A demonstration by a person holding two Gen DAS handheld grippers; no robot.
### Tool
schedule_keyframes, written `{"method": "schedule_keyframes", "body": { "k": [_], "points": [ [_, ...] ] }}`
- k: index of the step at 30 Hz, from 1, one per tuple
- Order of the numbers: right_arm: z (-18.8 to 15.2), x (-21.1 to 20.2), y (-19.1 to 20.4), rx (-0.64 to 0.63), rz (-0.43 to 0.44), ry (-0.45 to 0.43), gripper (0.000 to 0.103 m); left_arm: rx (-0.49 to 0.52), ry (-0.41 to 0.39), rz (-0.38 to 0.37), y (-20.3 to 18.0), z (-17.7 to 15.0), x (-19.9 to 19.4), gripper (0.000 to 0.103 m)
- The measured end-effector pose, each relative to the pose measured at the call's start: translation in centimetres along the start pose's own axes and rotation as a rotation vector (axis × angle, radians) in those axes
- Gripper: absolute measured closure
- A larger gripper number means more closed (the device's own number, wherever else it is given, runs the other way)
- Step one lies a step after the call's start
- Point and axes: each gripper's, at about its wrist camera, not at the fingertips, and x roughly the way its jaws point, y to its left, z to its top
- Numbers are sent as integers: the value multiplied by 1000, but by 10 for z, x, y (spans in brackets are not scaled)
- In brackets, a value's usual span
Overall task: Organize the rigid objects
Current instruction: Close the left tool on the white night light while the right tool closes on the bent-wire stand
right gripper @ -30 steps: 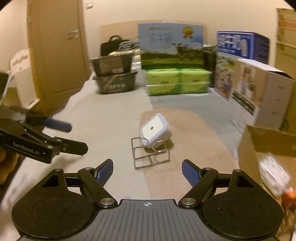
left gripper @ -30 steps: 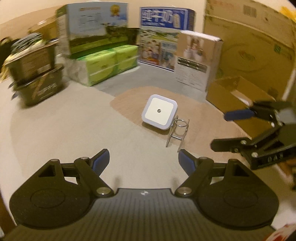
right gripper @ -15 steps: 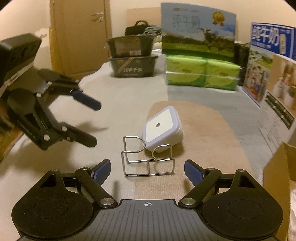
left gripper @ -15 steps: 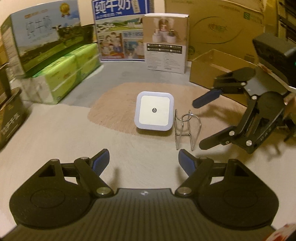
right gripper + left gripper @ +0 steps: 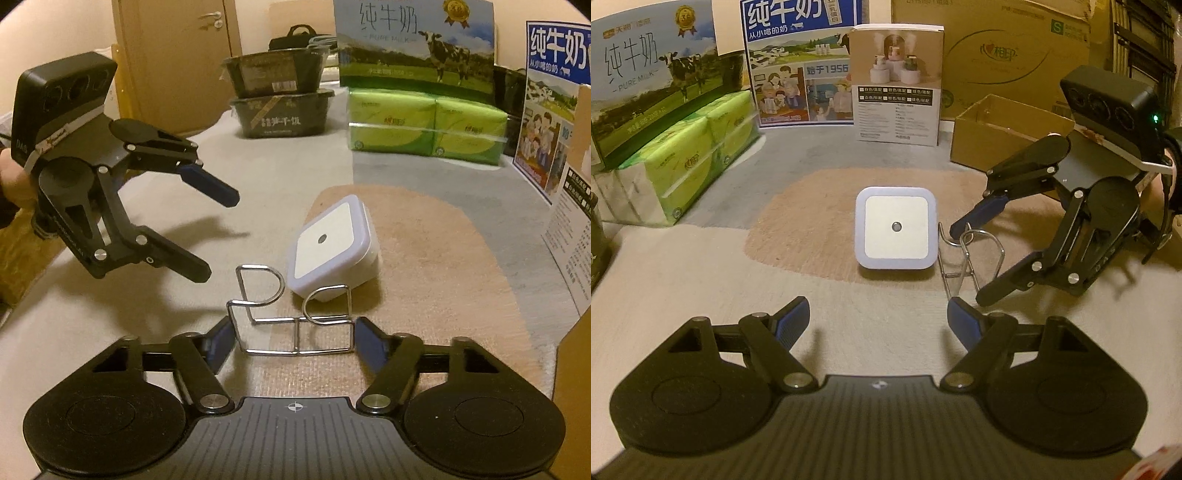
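Bent chrome wire rack (image 5: 293, 314) stands on the brown mat (image 5: 424, 266), just beside the white square night light (image 5: 334, 247). Right gripper (image 5: 295, 338) brackets the rack's base, jaws closing, contact unclear. Left gripper (image 5: 877, 321) hangs wide, empty.

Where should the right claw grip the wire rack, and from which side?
Grip the wire rack across its low rectangular base frame, coming from the near side, away from the night light close behind it. The straight side rods suit flat pads; the curled loops on top would slip. The right claw already straddles the base and is closing.
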Motion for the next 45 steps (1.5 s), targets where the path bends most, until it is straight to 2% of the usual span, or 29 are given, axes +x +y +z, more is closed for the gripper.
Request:
{"method": "schedule_keyframes", "body": {
  "k": [6,11,17,23,33,37,45],
  "points": [
    [2,-4,6,-24,-22,7,35,26,-5,-45,0,3,3,23],
    [0,-14,9,-41,-90,20,35,59,-6,-79,-4,12,13,23],
    [-3,-27,0,-2,-190,29,35,81,-13,-110,-8,24,27,23],
    [-6,-40,-10,58,-240,24,35,110,-23,-149,-10,33,40,23],
    [-10,-57,-12,142,-323,12,35,80,-64,-147,0,38,54,25],
    [-12,-59,-12,161,-334,16,35,58,-82,-142,5,39,57,25],
    [-17,-62,-11,185,-333,13,35,76,-102,-141,11,42,60,26]
  ]
}}
